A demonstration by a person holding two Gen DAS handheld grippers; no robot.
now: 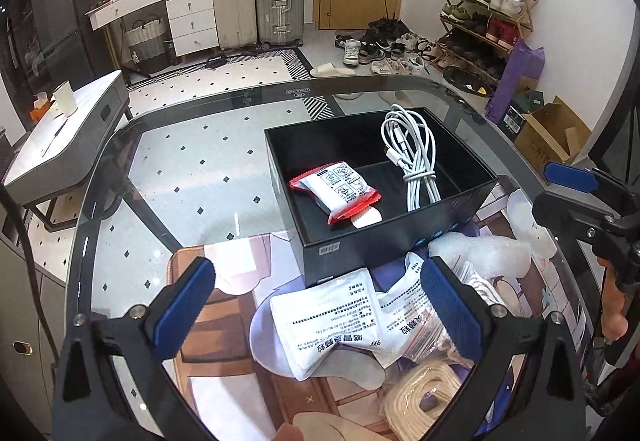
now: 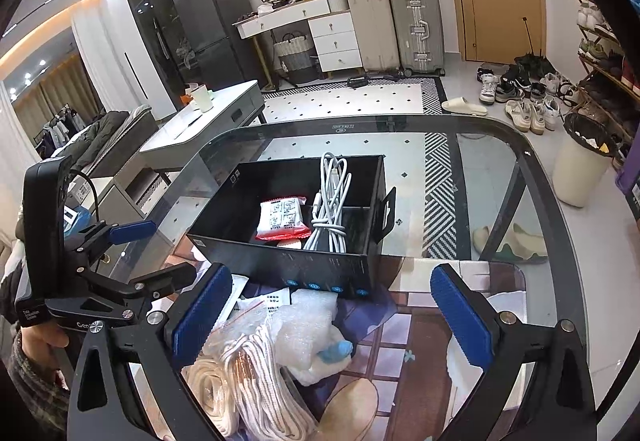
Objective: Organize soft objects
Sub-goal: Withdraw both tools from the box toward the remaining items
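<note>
A black open box (image 1: 400,241) (image 2: 280,261) stands on the glass table. Inside lie a red-and-white packet (image 1: 336,191) (image 2: 282,219) and a coiled white cable (image 1: 412,157) (image 2: 330,201). In front of the box lies a pile: white sachets (image 1: 332,325), bubble wrap (image 1: 480,253) (image 2: 308,325) and cream rope coils (image 1: 424,393) (image 2: 256,381). My left gripper (image 1: 320,305) is open over the sachets, empty. My right gripper (image 2: 332,313) is open over the bubble wrap, empty. Each gripper shows at the edge of the other's view.
A patterned mat (image 1: 224,361) (image 2: 416,341) lies under the pile. The glass table's rim (image 1: 100,177) (image 2: 532,169) curves around. A white side table (image 1: 60,129) stands to the left. A bin (image 2: 580,161), shoes and suitcases stand on the floor beyond.
</note>
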